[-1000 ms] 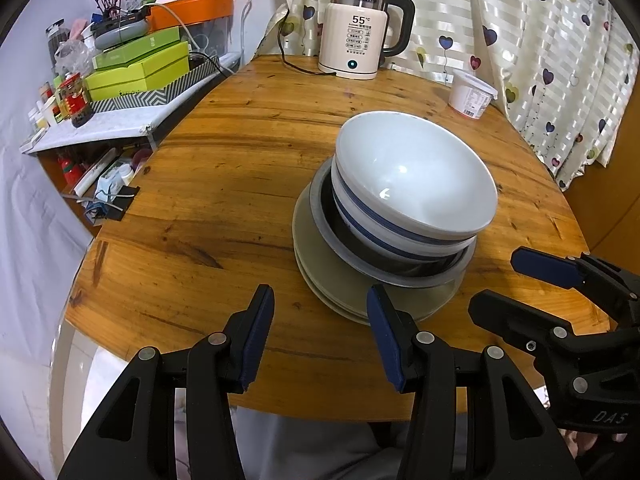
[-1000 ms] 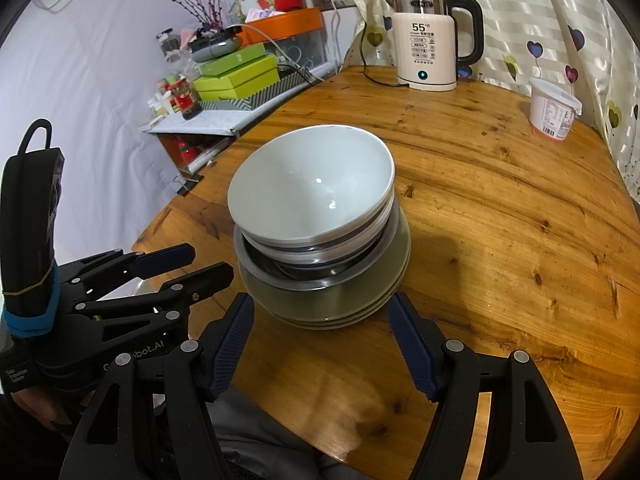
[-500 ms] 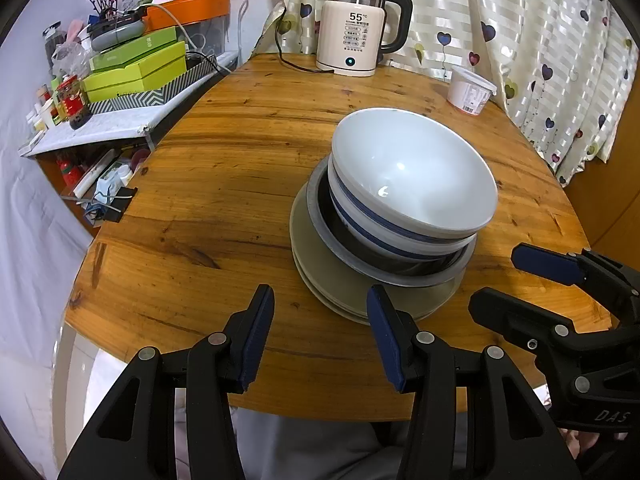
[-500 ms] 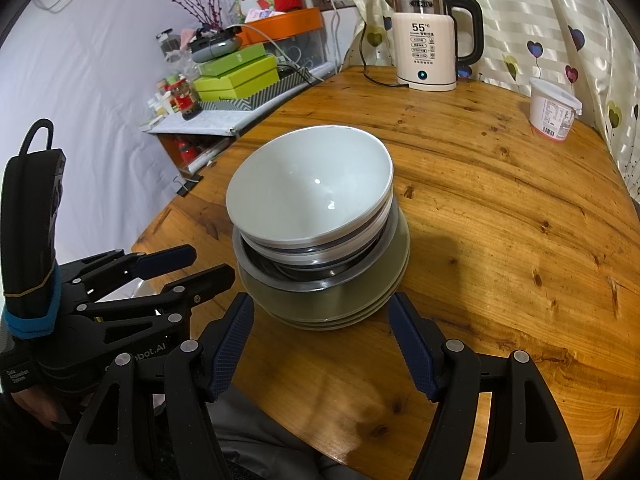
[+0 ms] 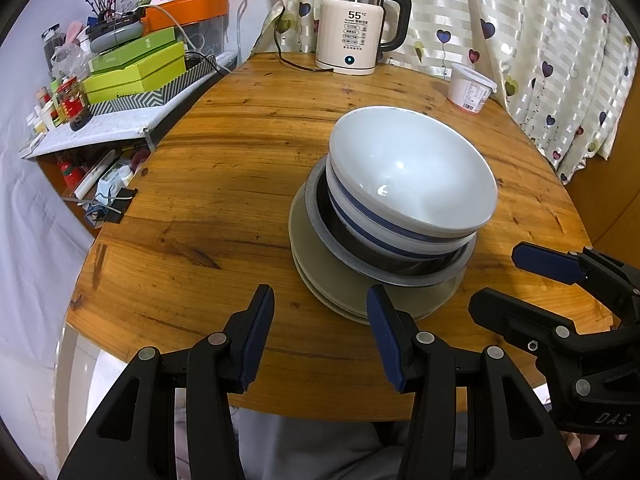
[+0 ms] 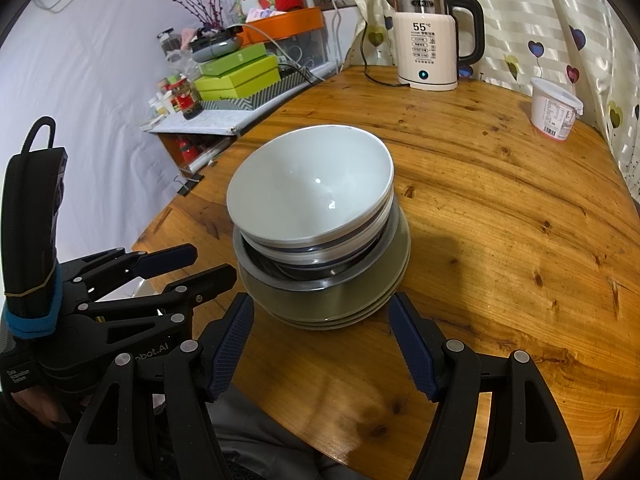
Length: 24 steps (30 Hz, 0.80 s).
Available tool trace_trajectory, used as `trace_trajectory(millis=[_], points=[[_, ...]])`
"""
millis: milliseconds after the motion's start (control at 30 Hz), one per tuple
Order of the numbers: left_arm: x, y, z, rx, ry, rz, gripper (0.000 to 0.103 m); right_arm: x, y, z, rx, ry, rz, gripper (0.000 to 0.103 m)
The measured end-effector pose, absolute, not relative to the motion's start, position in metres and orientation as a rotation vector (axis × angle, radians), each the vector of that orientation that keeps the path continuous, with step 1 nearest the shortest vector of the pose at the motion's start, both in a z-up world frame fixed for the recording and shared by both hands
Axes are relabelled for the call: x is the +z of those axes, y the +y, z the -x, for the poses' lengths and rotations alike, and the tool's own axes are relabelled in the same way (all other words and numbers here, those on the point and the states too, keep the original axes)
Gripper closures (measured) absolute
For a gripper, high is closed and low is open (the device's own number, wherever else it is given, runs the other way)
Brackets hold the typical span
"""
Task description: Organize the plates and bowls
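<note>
One stack stands on the round wooden table [image 5: 224, 184]. At its bottom lie greenish plates [image 5: 320, 276] [image 6: 352, 296]. On them rests a grey-rimmed metal bowl [image 5: 416, 276] [image 6: 312, 276], then a white bowl with a blue band [image 5: 360, 216], and a plain white bowl [image 5: 408, 168] [image 6: 308, 184] on top. My left gripper [image 5: 320, 320] hangs open at the near table edge, just left of the stack's front. My right gripper [image 6: 320, 324] is open too, its fingers apart on either side of the plates' near rim without touching. Each gripper shows in the other's view, the right [image 5: 532, 280] and the left [image 6: 192, 264].
An electric kettle [image 5: 352, 32] with its cord and a white plastic tub [image 5: 470, 88] stand at the table's far side. Left of the table is a cluttered shelf with green boxes [image 5: 132, 72] and jars. A heart-patterned curtain [image 5: 540, 40] hangs behind.
</note>
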State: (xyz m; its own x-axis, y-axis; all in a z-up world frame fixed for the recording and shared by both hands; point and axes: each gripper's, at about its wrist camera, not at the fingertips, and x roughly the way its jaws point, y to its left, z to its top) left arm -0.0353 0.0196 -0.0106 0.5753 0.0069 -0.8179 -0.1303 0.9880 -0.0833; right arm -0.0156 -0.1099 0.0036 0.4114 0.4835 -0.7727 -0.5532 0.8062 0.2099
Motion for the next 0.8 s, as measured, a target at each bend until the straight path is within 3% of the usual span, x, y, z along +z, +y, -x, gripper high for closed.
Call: trace_trajectory(millis=[800], points=[[-0.0128,0.0164,0.038,0.061,0.952,0.127,0.054,0.0031,-0.1097,0.0168,0.654,0.943,0.079,0.032]])
